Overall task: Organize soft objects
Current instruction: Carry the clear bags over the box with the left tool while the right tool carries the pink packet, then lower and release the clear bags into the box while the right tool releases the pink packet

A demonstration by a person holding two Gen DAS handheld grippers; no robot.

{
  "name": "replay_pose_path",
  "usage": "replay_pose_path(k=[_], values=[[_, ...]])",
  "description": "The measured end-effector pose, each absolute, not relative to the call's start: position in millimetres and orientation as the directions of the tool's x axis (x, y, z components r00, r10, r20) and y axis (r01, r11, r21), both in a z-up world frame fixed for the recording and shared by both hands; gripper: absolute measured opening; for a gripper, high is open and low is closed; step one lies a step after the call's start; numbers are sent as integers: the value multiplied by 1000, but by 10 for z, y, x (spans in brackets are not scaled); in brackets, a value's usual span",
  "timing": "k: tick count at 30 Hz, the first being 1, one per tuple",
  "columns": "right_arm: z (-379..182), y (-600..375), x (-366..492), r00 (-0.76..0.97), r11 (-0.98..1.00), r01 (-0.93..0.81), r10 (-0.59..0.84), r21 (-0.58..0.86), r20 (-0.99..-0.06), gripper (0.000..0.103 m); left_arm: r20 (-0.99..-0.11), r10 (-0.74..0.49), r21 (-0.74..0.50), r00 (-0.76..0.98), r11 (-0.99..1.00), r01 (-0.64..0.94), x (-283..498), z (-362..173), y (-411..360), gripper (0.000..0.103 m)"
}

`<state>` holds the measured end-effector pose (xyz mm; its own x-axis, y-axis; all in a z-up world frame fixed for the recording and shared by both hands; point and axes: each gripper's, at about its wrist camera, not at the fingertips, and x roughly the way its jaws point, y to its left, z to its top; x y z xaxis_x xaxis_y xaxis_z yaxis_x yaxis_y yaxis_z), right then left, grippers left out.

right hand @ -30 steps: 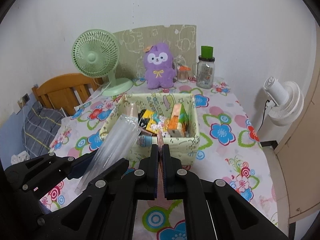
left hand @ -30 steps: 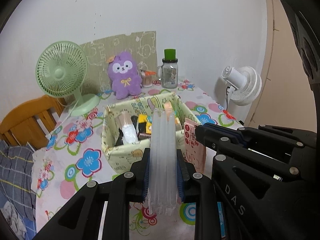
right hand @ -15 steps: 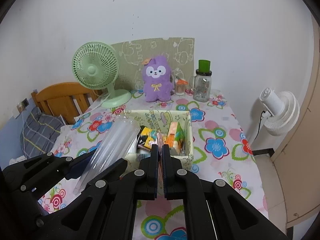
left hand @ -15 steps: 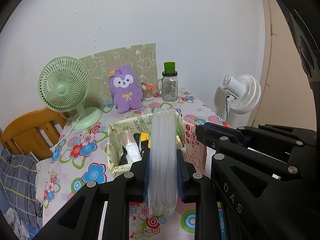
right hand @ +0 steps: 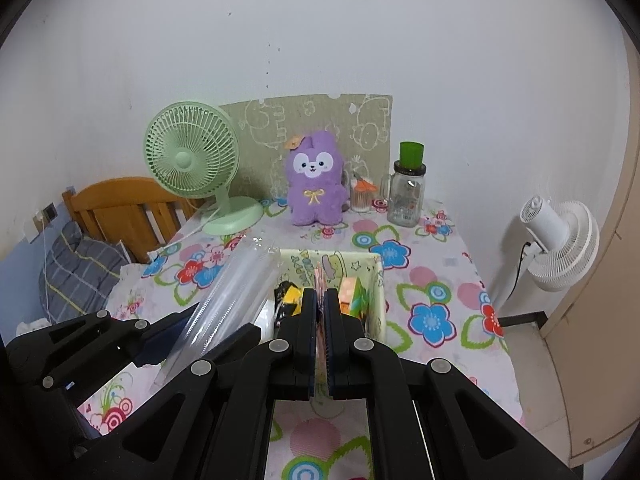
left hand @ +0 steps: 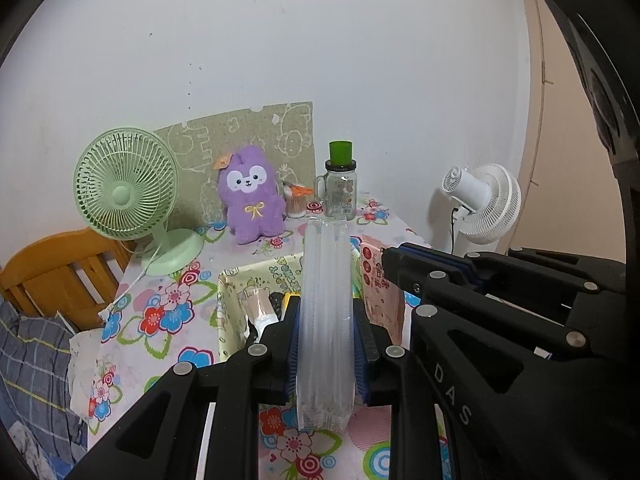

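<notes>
My left gripper is shut on a clear plastic sleeve of stacked cups, held upright above the table; it also shows in the right wrist view. My right gripper is shut on a thin pink printed packet, seen flat in the left wrist view. Both hang just in front of a pale green fabric box with several small items inside. A purple plush toy sits at the back of the table.
A green desk fan stands back left and a glass jar with a green lid back right. A white fan stands off the table's right side. A wooden bed frame is at left.
Both grippers have pulled back and risen with their loads; the box and the things behind it now look farther away and lower in both views.
</notes>
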<state>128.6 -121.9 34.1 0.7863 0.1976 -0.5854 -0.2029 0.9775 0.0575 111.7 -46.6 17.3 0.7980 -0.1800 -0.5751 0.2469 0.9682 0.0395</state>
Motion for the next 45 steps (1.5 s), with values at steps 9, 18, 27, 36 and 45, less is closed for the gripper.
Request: replay_pose_path(k=[9, 18, 27, 36, 45], values=[[404, -1189, 1470, 789, 976, -213, 205, 55, -579, 6, -568, -173, 39, 805, 971, 236, 1291, 224, -441, 22], [340, -1156, 1730, 774, 974, -217, 208, 59, -597, 6, -587, -161, 35, 793, 974, 223, 1517, 153, -415, 22], [245, -1147, 1989, 763, 976, -208, 201, 61, -615, 6, -606, -153, 29, 781, 976, 214, 1763, 70, -397, 22], [66, -1136, 2280, 729, 979, -193, 192, 72, -657, 6, -643, -151, 17, 751, 977, 211, 2038, -95, -380, 23], [-183, -1147, 2528, 660, 981, -176, 182, 85, -729, 7, -694, -122, 20, 710, 982, 189, 2285, -332, -343, 37]])
